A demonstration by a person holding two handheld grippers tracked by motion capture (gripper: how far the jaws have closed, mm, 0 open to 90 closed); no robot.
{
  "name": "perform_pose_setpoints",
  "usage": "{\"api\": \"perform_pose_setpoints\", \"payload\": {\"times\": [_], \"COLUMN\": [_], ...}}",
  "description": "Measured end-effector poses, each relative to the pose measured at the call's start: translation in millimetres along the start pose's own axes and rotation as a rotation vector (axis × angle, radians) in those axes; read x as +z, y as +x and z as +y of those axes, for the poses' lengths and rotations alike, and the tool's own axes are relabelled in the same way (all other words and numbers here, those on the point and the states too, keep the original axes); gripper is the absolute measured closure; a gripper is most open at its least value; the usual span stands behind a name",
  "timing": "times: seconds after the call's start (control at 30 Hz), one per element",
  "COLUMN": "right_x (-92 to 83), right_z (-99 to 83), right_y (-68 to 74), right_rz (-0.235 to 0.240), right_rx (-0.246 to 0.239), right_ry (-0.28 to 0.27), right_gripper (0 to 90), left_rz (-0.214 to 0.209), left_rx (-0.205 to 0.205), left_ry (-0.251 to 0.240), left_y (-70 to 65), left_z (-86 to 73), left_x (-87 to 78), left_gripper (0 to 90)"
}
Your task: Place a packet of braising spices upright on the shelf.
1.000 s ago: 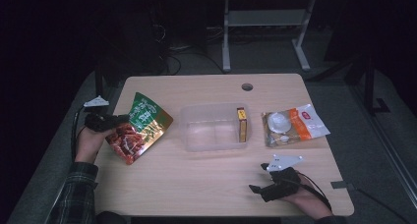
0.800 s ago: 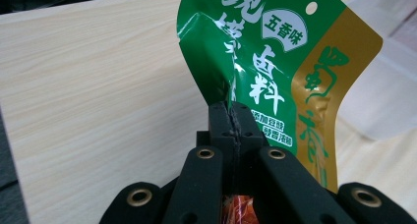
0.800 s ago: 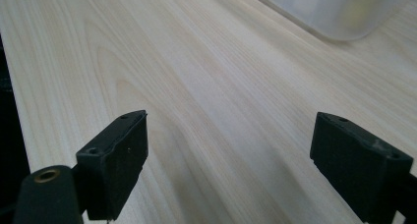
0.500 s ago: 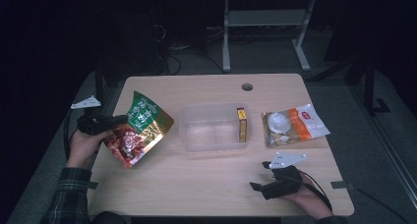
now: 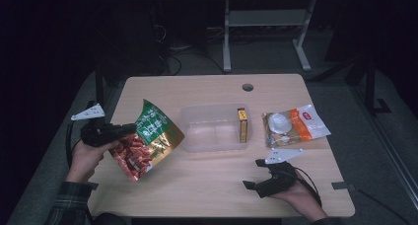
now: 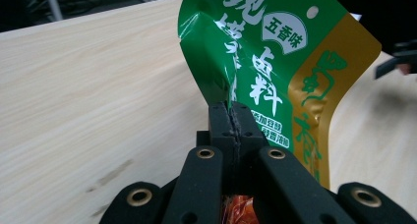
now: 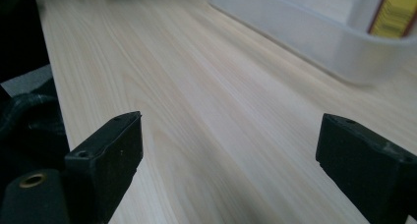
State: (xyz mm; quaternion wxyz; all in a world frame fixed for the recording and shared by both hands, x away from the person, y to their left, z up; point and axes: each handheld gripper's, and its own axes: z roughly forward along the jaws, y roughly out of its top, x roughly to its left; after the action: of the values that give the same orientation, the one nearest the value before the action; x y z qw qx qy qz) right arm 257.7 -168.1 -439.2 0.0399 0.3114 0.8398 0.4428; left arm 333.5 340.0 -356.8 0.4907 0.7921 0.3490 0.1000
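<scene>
**A:** so the left gripper (image 6: 231,118) has its black jaws pinched tight on the edge of that glossy green-and-gold snack bag (image 5: 148,141), crinkly foil, red picture on the lower half. The bag hangs tilted off the jaw tips, over the table's left front part.

**B:** yep, and it's just beside the clear plastic tub (image 5: 214,129). The right gripper (image 5: 259,178) sits low on the pale wood-grain table (image 5: 207,185), jaws wide apart, nothing between them.
</scene>
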Motion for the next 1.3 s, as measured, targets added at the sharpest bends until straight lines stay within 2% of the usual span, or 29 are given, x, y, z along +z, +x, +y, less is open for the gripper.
{"api": "perform_pose_setpoints", "payload": {"times": [0.33,0.5,0.7,0.93,1.03,1.17,1.3], "right_x": [18.3,25.9,33.0,43.5,45.1,43.0,41.5], "right_z": [19.0,31.1,43.8,53.2,55.3,58.2,58.6], "right_y": [12.3,15.7,20.8,24.7,24.1,21.2,17.3], "right_rz": [0.045,0.066,0.099,0.101,0.104,0.114,0.138], "right_rx": [-0.039,-0.055,-0.059,-0.064,-0.056,-0.035,-0.011], "right_ry": [-0.044,-0.075,-0.119,-0.144,-0.168,-0.206,-0.208], "right_gripper": [10.3,12.6,13.7,16.0,21.9,36.5,50.7], "left_rz": [-0.077,-0.098,-0.119,-0.153,-0.164,-0.179,-0.187], "left_rx": [0.046,0.070,0.071,0.071,0.071,0.072,0.070], "left_ry": [-0.002,-0.008,-0.011,-0.015,-0.024,-0.024,-0.020], "left_y": [-35.2,-55.1,-70.0,-85.3,-89.8,-96.1,-97.0], "left_z": [9.2,13.5,13.8,14.4,14.7,13.3,11.8], "left_x": [28.9,46.0,63.2,76.4,80.1,84.9,88.4], "left_gripper": [90.0,90.0,90.0,90.0,90.0,90.0,90.0]}}
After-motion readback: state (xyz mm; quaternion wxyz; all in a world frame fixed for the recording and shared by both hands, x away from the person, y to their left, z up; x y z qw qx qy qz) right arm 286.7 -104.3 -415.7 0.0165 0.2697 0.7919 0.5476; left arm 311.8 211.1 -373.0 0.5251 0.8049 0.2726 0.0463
